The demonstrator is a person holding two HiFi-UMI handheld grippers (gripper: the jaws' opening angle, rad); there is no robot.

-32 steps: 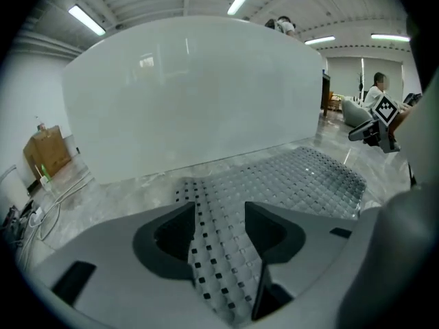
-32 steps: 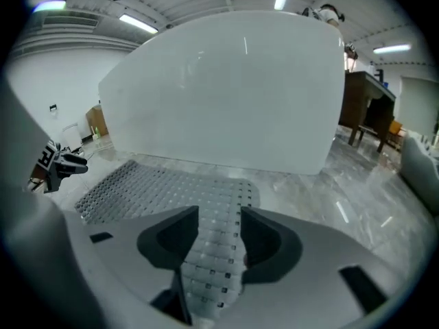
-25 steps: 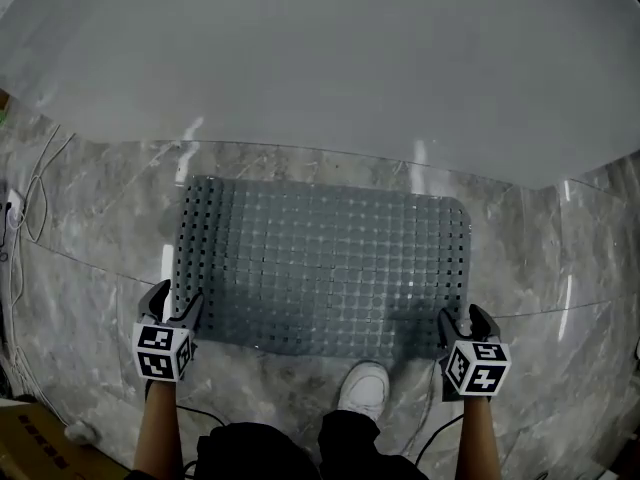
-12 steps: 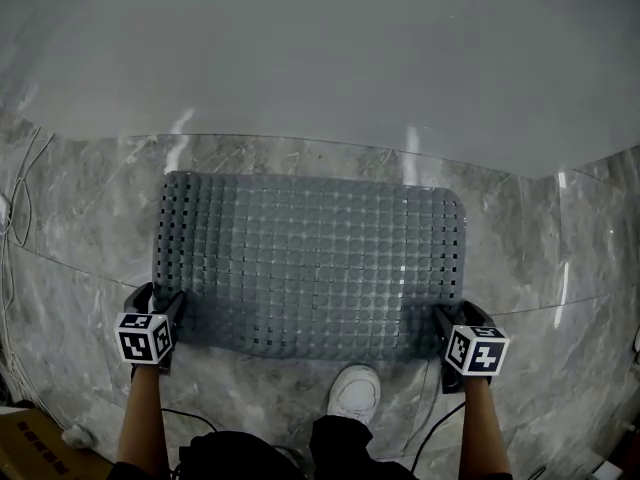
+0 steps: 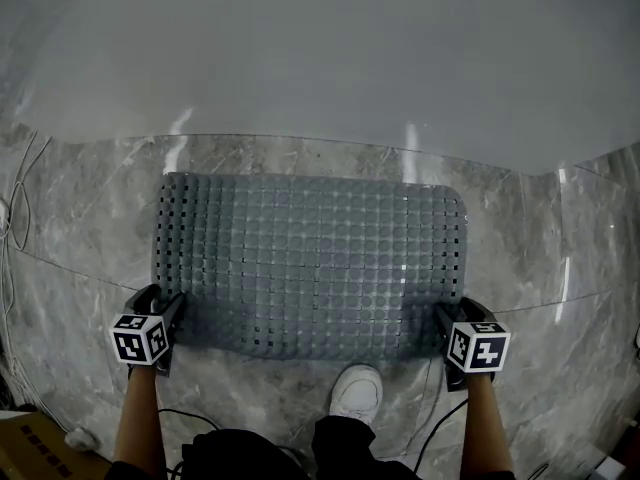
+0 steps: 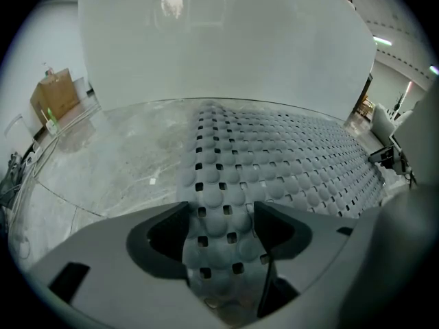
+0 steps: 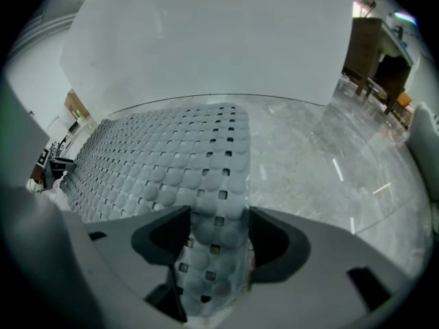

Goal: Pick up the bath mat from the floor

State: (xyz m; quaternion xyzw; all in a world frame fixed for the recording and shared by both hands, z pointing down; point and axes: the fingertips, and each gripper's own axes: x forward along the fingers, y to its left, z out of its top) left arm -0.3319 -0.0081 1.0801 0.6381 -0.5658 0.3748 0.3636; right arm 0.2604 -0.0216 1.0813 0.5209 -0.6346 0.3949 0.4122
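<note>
A grey rubber bath mat point(image 5: 310, 268) with rows of bumps and square holes lies flat on the marble floor. At its near-left corner my left gripper point(image 5: 166, 306) stands open. The left gripper view shows the mat's corner strip point(image 6: 226, 184) in the gap of the left gripper point(image 6: 221, 228), with the pads off it. My right gripper point(image 5: 452, 316) stands open at the near-right corner. In the right gripper view the mat's edge strip point(image 7: 219, 184) runs between the jaws of the right gripper point(image 7: 218, 232), which are spread wide.
A pale curved wall point(image 5: 320, 58) rises just behind the mat. The person's white shoe point(image 5: 358, 390) stands at the mat's near edge, between the two arms. Thin cables point(image 5: 22, 218) trail along the floor at the left, and a cardboard box point(image 5: 30, 448) sits at the bottom left.
The left gripper has moved left and down to the mat's near-left corner. The right gripper has edged in at the near-right corner. Over the last half second almost nothing has shifted.
</note>
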